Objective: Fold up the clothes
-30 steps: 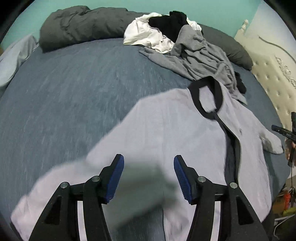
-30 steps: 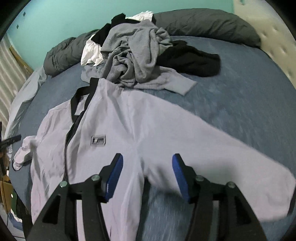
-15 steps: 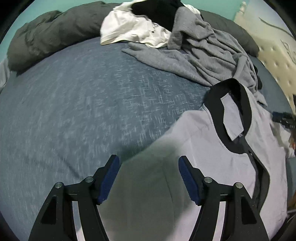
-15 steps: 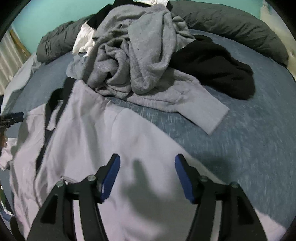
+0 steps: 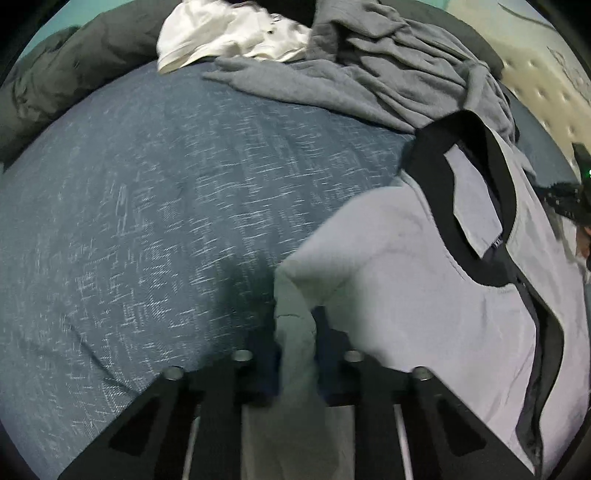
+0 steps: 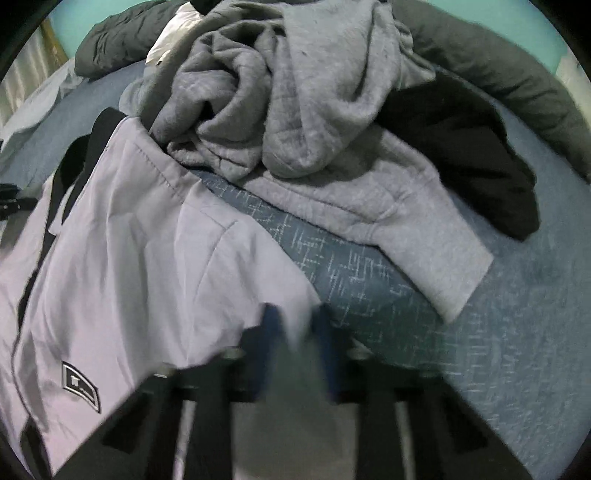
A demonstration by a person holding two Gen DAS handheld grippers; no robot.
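Pale lilac jacket (image 5: 424, 280) with black collar (image 5: 491, 177) lies spread front-up on the blue bed (image 5: 155, 206); zip partly open. Small dark label (image 6: 80, 387) on the chest panel in the right view.

Left hand-held gripper (image 5: 297, 354): jaws closing, a fold of jacket cloth at the sleeve/shoulder edge pinched between the blue pads. Right hand-held gripper (image 6: 295, 343): jaws closing, likewise pinching a fold of jacket cloth at the opposite sleeve edge; picture blurred there.

Beyond the collar: crumpled grey sweatshirt (image 6: 280, 110), one sleeve touching the jacket's shoulder. Black garment (image 6: 472, 155) just beside the sweatshirt. White garment (image 5: 229, 33) behind. Dark grey duvet (image 5: 55, 85) along the far edge. Cream tufted headboard (image 5: 546, 88) at right, left view.
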